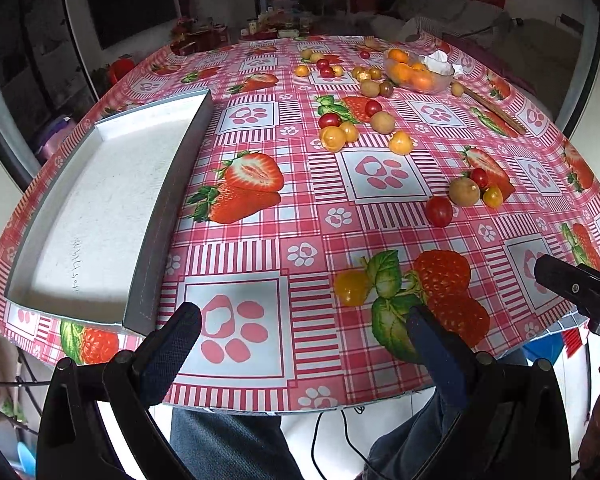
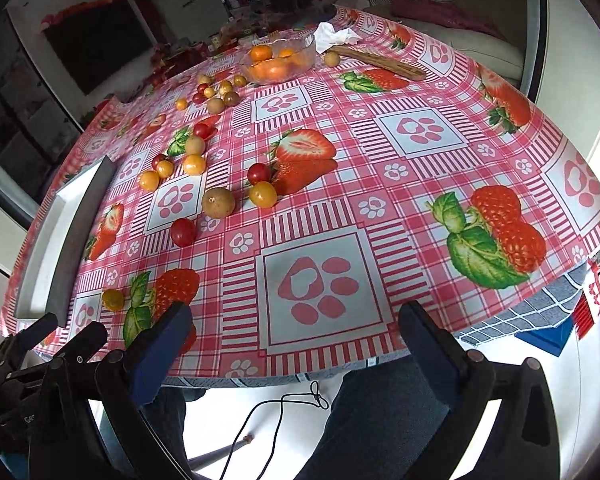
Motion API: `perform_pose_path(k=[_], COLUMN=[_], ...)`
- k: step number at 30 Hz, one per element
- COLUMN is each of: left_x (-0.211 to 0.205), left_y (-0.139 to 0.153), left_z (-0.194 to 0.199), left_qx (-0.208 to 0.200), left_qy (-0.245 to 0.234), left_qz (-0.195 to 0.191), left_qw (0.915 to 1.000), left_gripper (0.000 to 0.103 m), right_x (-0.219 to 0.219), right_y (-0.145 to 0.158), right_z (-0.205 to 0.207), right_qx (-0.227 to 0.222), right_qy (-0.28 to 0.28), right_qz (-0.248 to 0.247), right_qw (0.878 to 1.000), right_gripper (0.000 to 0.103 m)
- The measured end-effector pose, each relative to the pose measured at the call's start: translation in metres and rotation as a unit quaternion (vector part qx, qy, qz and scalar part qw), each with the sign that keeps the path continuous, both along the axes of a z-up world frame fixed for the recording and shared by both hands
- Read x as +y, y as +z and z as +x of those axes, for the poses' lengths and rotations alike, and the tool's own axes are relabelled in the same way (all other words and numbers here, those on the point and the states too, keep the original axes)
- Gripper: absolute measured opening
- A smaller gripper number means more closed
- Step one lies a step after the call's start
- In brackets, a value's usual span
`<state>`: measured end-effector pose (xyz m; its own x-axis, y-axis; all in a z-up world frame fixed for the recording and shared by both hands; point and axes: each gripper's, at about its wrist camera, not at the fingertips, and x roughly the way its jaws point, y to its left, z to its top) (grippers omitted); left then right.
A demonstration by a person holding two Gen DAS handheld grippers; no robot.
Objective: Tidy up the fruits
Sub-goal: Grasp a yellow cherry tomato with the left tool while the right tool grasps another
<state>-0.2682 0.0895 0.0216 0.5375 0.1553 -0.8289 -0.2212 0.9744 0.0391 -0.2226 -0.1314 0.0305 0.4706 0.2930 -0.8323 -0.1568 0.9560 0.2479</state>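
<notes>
Small fruits lie scattered on the strawberry-print tablecloth: red cherry tomatoes [image 1: 439, 211], yellow-orange ones [image 1: 351, 287] and brown round fruits [image 1: 464, 191]. They also show in the right wrist view, such as a brown fruit [image 2: 218, 202] and a red tomato [image 2: 183, 232]. A white shallow box [image 1: 100, 216] sits empty at the left. My left gripper [image 1: 300, 340] is open and empty over the near table edge. My right gripper [image 2: 296, 334] is open and empty over the near edge, right of the left one.
A glass bowl of oranges [image 1: 416, 72] stands at the far side, with crumpled tissue [image 1: 440, 60] and a wooden stick [image 1: 496, 110] beside it. The box edge [image 2: 80, 236] shows at the left in the right wrist view. The person's legs and a cable are below the table edge.
</notes>
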Motion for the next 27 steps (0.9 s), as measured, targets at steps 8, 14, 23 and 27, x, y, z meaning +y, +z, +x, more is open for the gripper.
perform_pose_path(k=[8,14,23,27], left_x=[0.004,-0.002,-0.011,0.009], left_y=[-0.017,-0.015,-0.010,-0.007], left_z=[0.026,0.027,0.025,0.021], left_qx=[0.022,0.015,0.000,-0.003], left_qy=[0.000,-0.005,-0.034,-0.022], left_qz=[-0.008,-0.023,-0.052,-0.120], left_qw=[0.9997,0.9996,0.9981,0.9925], left_gripper=[0.089,0.073,0.022,0.022], right_x=[0.025,0.041,0.052,0.043], right_y=[-0.005,-0.015,-0.014,-0.009], right_z=[0.055,0.073,0.075,0.072], right_qx=[-0.002,-0.004,-0.021,0.000], right_qy=[0.045,0.070,0.087,0.079], right_qz=[-0.058,-0.089,-0.102,-0.061], right_qw=[0.997,0.994,0.991,0.995], right_gripper=[0.093,0.076,0.020,0.020])
